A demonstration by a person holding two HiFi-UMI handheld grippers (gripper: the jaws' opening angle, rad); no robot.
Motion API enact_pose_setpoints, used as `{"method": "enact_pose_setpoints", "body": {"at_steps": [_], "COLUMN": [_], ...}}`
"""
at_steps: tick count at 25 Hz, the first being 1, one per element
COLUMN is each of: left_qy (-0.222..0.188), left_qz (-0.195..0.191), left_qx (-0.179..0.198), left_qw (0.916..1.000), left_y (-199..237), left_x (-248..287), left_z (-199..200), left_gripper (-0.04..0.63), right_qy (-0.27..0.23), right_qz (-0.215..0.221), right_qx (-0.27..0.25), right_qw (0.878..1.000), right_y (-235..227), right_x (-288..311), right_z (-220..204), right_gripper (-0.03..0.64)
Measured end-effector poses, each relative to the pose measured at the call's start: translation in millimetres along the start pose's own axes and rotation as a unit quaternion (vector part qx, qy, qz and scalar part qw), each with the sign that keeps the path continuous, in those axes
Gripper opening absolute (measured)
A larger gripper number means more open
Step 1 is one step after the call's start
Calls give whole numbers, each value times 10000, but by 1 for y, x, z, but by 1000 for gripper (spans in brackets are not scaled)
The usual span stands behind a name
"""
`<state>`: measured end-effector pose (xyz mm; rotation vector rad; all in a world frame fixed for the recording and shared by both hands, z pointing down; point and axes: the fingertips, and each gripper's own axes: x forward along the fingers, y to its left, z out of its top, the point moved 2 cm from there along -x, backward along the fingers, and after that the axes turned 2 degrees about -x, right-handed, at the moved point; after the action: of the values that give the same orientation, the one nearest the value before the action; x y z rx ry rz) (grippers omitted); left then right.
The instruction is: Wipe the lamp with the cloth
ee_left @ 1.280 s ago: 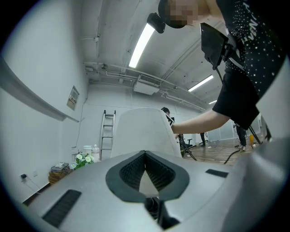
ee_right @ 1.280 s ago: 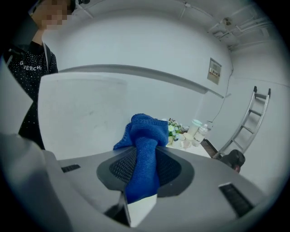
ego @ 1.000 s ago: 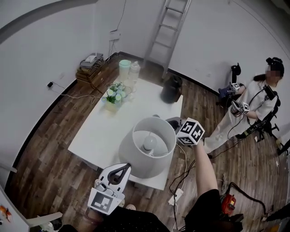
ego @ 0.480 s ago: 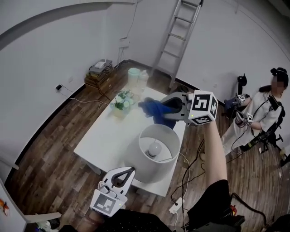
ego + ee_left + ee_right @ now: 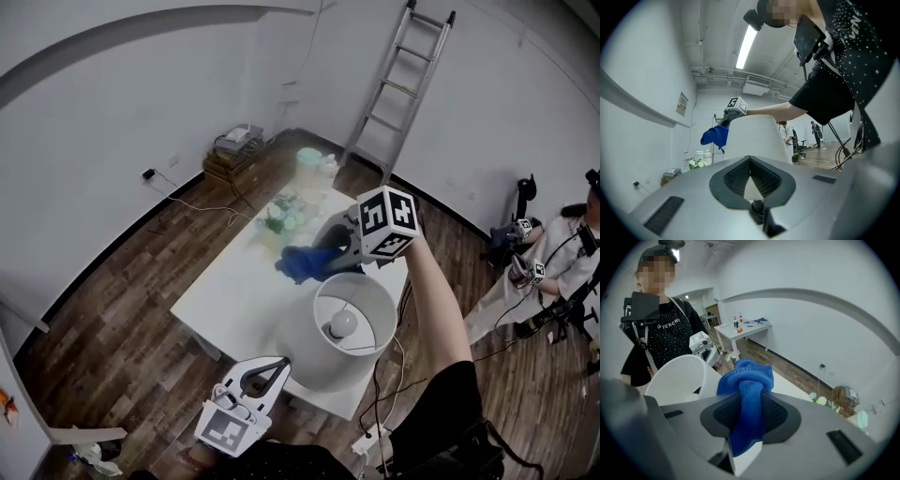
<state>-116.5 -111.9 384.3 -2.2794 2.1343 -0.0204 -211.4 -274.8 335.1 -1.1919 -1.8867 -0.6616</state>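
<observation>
Head view: a lamp point(image 5: 305, 352) with a smooth white shade, wider at the base than at the open top, stands at the near edge of a white rectangular table point(image 5: 234, 291) on dark plank flooring. Its round bulb point(image 5: 343, 324) shows through the top opening. At frame centre the right gripper point(image 5: 328, 255) is clamped on a blue cloth point(image 5: 302, 263), held above the table just beyond the shade's far rim. Whether cloth and shade touch cannot be told. At lower centre the left gripper point(image 5: 279, 362) has its jaws together, with nothing between them, near the shade's lower wall.

Right gripper view: the cloth point(image 5: 747, 390) shows a looped terry texture, bunched into a fold above ribbed dark pads point(image 5: 776, 411), its tail hanging through the jaws. The shade point(image 5: 679, 376) lies at left.

Left gripper view: the shade's plain outer wall point(image 5: 757, 136) fills the centre, seen from below, with the cloth point(image 5: 715, 136) left of its top. The bulb is hidden here.
</observation>
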Motion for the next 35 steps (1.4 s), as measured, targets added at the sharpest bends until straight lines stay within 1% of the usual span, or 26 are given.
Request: {"method": "enact_pose_setpoints", "body": {"at_steps": [3, 5, 7, 9, 11, 13, 15, 17, 19, 20, 22, 24, 27, 30, 35], "left_qy": [35, 42, 65, 75, 65, 58, 56, 50, 33, 22, 12, 20, 22, 40, 133], "left_qz": [-39, -59, -61, -47, -29, -11, 8, 45, 74, 74, 65, 58, 27, 37, 130], "left_qx": [-5, 29, 37, 7, -11, -19, -48, -115, -240, -290, -303, -273, -257, -217, -298], "left_qw": [10000, 10000, 10000, 10000, 10000, 10000, 10000, 9999, 9997, 9995, 9995, 9996, 9997, 9997, 9994], "left_y": [-2, -4, -5, -6, -7, -7, -5, -2, -1, -1, -2, -3, -3, -2, 3], "left_x": [7, 10, 10, 10, 10, 9, 7, 6, 4, 2, -1, -4, -7, -11, -16], "left_z": [-1, 0, 0, 0, 0, -2, -6, -9, -10, -10, -11, -13, -15, -18, -23], "left_gripper": [8, 8, 8, 8, 8, 8, 8, 8, 8, 8, 8, 8, 8, 8, 8], "right_qy": [644, 894, 1052, 1248, 1460, 1464, 1131, 701, 421, 379, 446, 652, 1132, 1566, 2276], "right_qz": [607, 942, 1164, 1235, 1205, 1077, 795, 404, 105, 19, -34, 47, 424, 854, 1538], "right_qx": [50, 100, 159, 205, 156, -1, -155, -407, -787, -1026, -1548, -2034, -2519, -2714, -2520], "right_qw": [9961, 9915, 9875, 9842, 9818, 9833, 9903, 9959, 9960, 9940, 9869, 9769, 9602, 9458, 9279], "right_y": [-7, -9, -10, -12, -14, -16, -20, -27, -21, -12, 13, 39, 72, 89, 89], "right_x": [32, 53, 72, 85, 92, 91, 78, 54, 22, 5, -20, -32, -28, -5, 44], "right_z": [-16, -24, -31, -40, -49, -46, -28, -2, 29, 45, 76, 101, 118, 121, 105], "right_gripper": [117, 117, 117, 117, 117, 117, 117, 117, 117, 117, 117, 117, 117, 117, 117]}}
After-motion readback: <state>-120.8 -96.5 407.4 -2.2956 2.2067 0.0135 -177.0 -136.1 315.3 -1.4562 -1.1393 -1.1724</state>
